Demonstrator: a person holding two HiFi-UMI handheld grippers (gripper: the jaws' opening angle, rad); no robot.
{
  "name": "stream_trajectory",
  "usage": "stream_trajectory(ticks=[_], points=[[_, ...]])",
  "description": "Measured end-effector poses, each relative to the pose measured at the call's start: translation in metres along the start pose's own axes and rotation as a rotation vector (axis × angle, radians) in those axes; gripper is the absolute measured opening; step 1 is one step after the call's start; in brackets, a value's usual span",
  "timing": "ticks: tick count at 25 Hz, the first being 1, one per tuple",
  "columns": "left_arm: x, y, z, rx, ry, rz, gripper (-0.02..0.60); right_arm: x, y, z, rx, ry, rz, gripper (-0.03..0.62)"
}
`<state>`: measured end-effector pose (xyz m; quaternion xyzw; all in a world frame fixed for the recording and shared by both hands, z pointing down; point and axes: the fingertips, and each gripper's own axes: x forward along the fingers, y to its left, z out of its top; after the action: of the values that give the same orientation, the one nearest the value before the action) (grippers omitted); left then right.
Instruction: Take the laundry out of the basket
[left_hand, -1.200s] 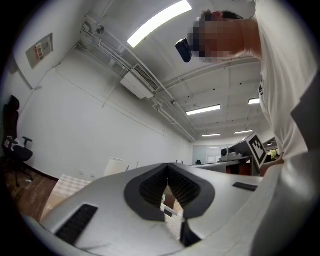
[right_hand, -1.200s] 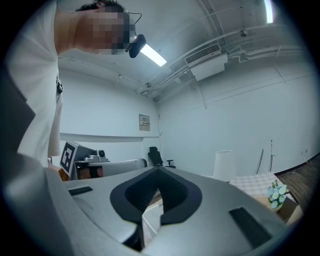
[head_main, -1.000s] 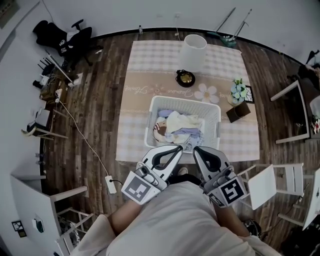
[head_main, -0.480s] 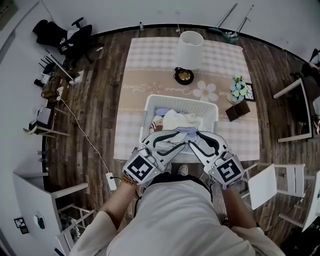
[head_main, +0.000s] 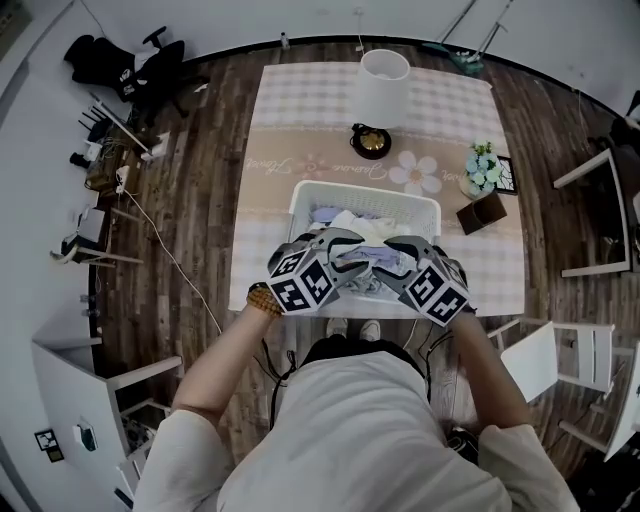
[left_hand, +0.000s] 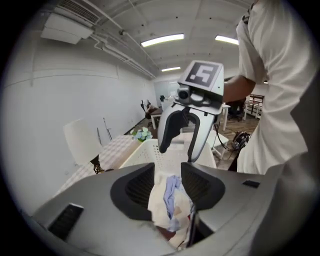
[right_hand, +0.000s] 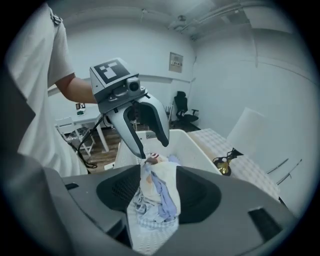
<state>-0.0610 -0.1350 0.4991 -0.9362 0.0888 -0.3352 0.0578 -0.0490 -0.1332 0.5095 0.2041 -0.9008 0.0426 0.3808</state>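
A white slatted laundry basket (head_main: 424, 206) stands on the table with a heap of white, pale blue and cream laundry (head_main: 352, 226) inside. Both grippers hang over its near side and point down into the heap. My left gripper (head_main: 338, 246) is open; its jaws have just been opening, and crumpled laundry (left_hand: 169, 199) shows in the gap, not pinched. My right gripper (head_main: 398, 252) is open too, its jaws also just opened, with laundry (right_hand: 155, 196) lying below the gap. Each gripper view shows the other gripper across the basket (right_hand: 189, 141).
The checked tablecloth (head_main: 290, 120) also carries a white lamp shade (head_main: 385, 88), a dark round base (head_main: 371, 141), a small flower pot (head_main: 482, 168) and a brown box (head_main: 481, 212). White chairs (head_main: 545, 365) stand at the right. A cable (head_main: 170, 255) crosses the wooden floor at left.
Both grippers came forward from near the body and sank over the basket's near edge. Their jaws went from shut to open.
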Motion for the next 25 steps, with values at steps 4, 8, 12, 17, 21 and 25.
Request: stream_trajectory(ticks=[4,8,12,17,21,25], points=[[0.026,0.002,-0.038,0.07,0.169,-0.072,0.214,0.032,-0.007,-0.017,-0.06,0.12,0.053,0.299],[0.05,0.003,-0.069,0.12,0.286,-0.132,0.246,0.063,-0.01,-0.034,-0.107,0.216,0.099,0.334],[0.071,0.005,-0.099,0.157,0.381,-0.172,0.258,0.091,-0.01,-0.053,-0.137,0.293,0.132,0.36],[0.092,0.008,-0.131,0.169,0.461,-0.201,0.295,0.123,-0.015,-0.076,-0.151,0.355,0.149,0.371],[0.104,0.005,-0.154,0.19,0.525,-0.221,0.311,0.145,-0.015,-0.097,-0.155,0.409,0.162,0.38],[0.116,0.001,-0.172,0.205,0.573,-0.227,0.322,0.164,-0.014,-0.116,-0.151,0.445,0.17,0.391]])
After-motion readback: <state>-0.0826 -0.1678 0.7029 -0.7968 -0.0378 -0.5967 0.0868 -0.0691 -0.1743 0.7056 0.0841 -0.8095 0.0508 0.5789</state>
